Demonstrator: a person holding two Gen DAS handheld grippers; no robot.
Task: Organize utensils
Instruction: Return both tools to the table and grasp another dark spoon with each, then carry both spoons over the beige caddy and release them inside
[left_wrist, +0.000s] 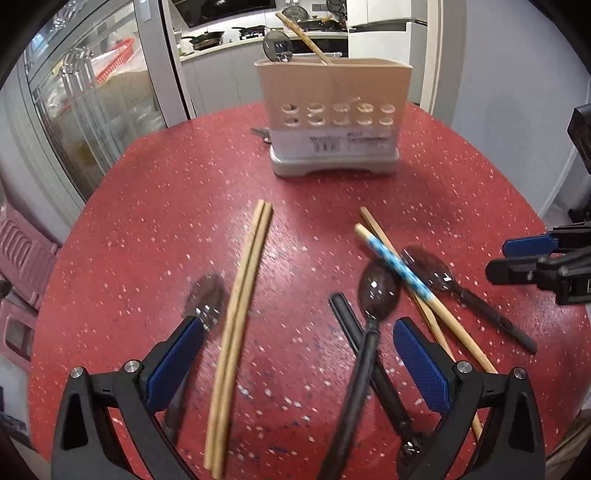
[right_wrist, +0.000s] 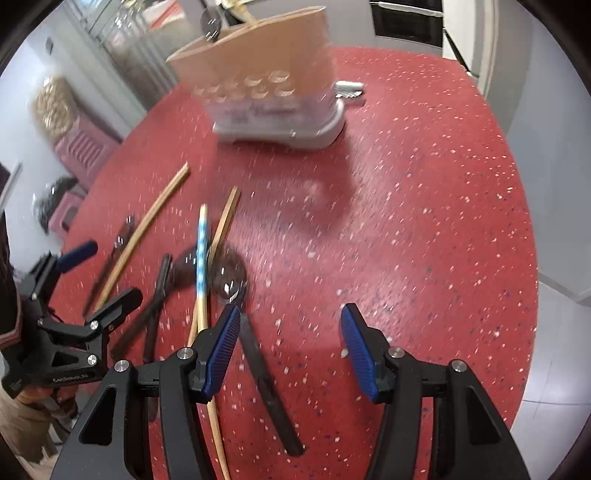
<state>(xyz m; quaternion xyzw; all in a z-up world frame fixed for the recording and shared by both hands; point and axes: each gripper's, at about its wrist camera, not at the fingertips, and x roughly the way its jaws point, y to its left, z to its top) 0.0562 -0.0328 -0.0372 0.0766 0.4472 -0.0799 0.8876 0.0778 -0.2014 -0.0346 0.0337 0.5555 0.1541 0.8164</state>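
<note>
On the red speckled table (left_wrist: 155, 206) stands a beige utensil holder (left_wrist: 332, 107) with a spoon and a chopstick in it. My left gripper (left_wrist: 297, 332) hangs open and wide above a pair of wooden chopsticks (left_wrist: 243, 295), a dark spoon (left_wrist: 378, 288) and a black chopstick (left_wrist: 349, 321). Another spoon (left_wrist: 207, 295) lies by its left finger. A blue-patterned chopstick (left_wrist: 400, 267) crosses a plain one beside a third spoon (left_wrist: 432, 269). My right gripper (right_wrist: 291, 317) is open over that spoon's handle (right_wrist: 266, 380), touching nothing. The holder (right_wrist: 258, 74) stands beyond it.
Keys (right_wrist: 349, 88) lie behind the holder. A pink stool (left_wrist: 22, 254) stands left of the table, below its edge. A glass cabinet (left_wrist: 92, 110) and a kitchen counter are behind. The other gripper (right_wrist: 114, 271) is close on the left in the right wrist view.
</note>
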